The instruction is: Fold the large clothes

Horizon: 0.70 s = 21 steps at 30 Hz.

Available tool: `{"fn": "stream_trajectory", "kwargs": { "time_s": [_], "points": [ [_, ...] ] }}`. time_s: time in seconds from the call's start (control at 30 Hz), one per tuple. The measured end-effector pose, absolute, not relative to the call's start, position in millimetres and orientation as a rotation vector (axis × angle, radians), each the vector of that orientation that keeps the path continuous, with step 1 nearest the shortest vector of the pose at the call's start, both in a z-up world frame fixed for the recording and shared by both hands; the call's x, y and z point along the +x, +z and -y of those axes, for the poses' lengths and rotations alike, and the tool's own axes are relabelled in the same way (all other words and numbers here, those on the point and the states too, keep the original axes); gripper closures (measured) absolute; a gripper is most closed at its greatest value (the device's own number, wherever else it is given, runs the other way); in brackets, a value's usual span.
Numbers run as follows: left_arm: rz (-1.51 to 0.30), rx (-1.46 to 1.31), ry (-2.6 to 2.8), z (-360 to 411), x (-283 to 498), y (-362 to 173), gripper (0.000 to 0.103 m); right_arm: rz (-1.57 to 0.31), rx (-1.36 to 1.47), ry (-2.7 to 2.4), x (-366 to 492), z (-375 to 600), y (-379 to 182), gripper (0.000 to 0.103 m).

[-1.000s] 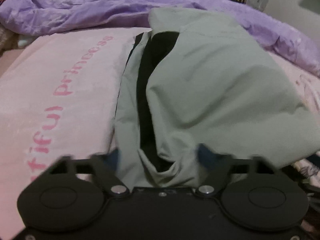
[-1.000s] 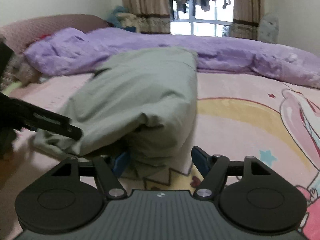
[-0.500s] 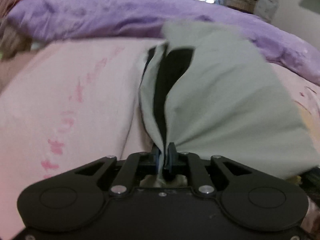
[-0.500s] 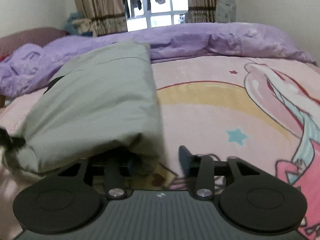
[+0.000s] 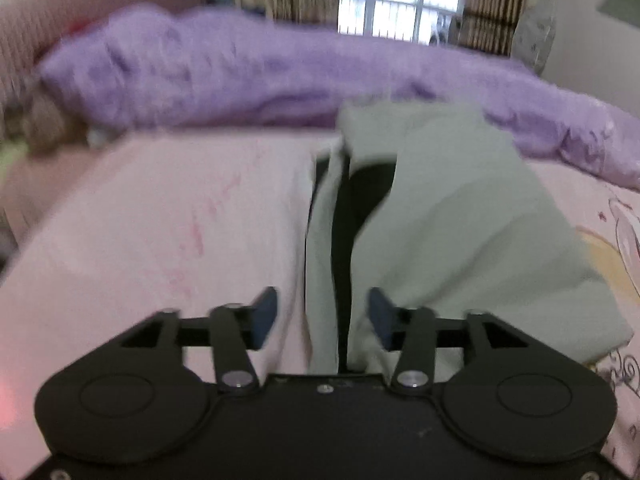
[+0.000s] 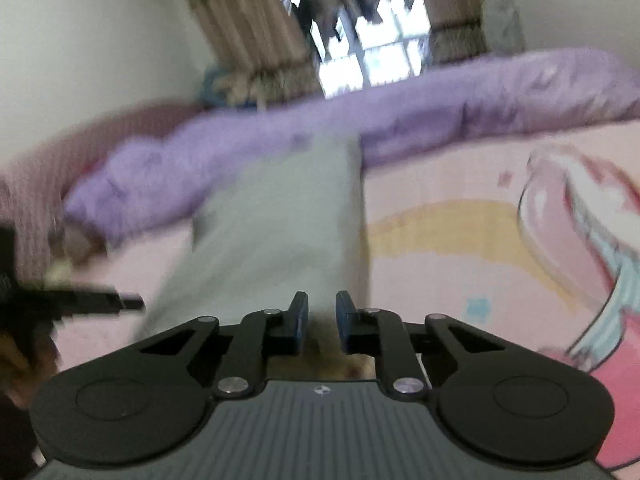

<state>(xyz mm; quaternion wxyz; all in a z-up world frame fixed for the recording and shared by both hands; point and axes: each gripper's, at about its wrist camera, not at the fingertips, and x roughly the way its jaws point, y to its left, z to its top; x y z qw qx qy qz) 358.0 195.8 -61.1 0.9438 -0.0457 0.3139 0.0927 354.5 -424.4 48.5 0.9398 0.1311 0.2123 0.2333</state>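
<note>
A grey-green garment (image 5: 460, 220) with a black inner lining (image 5: 352, 216) lies folded lengthwise on the pink bed sheet (image 5: 160, 240). My left gripper (image 5: 322, 314) is open, its fingers either side of the garment's near edge, not gripping it. In the right wrist view the garment (image 6: 280, 220) runs away from the camera. My right gripper (image 6: 322, 314) has its jaws nearly closed with a narrow gap at the garment's near end; the frame is blurred and I cannot tell if cloth is pinched. The left gripper (image 6: 100, 304) shows at the left edge there.
A rumpled purple duvet (image 5: 260, 76) lies across the far side of the bed. The sheet has a cartoon print (image 6: 580, 220) on the right. A curtained window (image 6: 360, 40) and walls stand behind. Pillows (image 5: 48, 120) lie at the far left.
My left gripper was shut on the garment's edge half a second ago and has now opened. My right gripper's jaws have narrowed and its view has tilted upward and rolled.
</note>
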Motion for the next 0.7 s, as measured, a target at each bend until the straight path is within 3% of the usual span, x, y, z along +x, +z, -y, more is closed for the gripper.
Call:
{"fn": "stream_trajectory", "kwargs": {
  "time_s": [0.07, 0.13, 0.2, 0.33, 0.5, 0.57, 0.7],
  "points": [
    [-0.576, -0.054, 0.190, -184.8, 360.5, -49.6, 0.044, -0.387, 0.305, 0.458, 358.0, 423.1, 70.6, 0.082],
    [-0.535, -0.031, 0.191, -175.6, 372.2, -47.2, 0.025, -0.360, 0.285, 0.443, 376.1, 409.3, 84.0, 0.082],
    [-0.485, -0.038, 0.184, -171.5, 393.4, -46.8, 0.024, -0.316, 0.269, 0.422, 400.9, 391.3, 93.6, 0.082],
    [-0.413, -0.063, 0.231, -173.7, 447.6, -47.5, 0.006, -0.259, 0.313, 0.441, 468.6, 349.6, 101.4, 0.082],
    [-0.443, -0.059, 0.291, -183.1, 507.2, -74.4, 0.006, -0.288, 0.273, 0.418, 524.3, 305.2, 74.8, 0.082],
    [-0.479, -0.034, 0.314, -188.3, 523.0, -96.5, 0.000, -0.347, 0.277, 0.427, 538.0, 298.1, 49.8, 0.082],
    [-0.446, -0.046, 0.297, -196.3, 520.5, -125.2, 0.000, -0.348, 0.260, 0.424, 530.6, 292.2, 7.6, 0.081]
  ]
}}
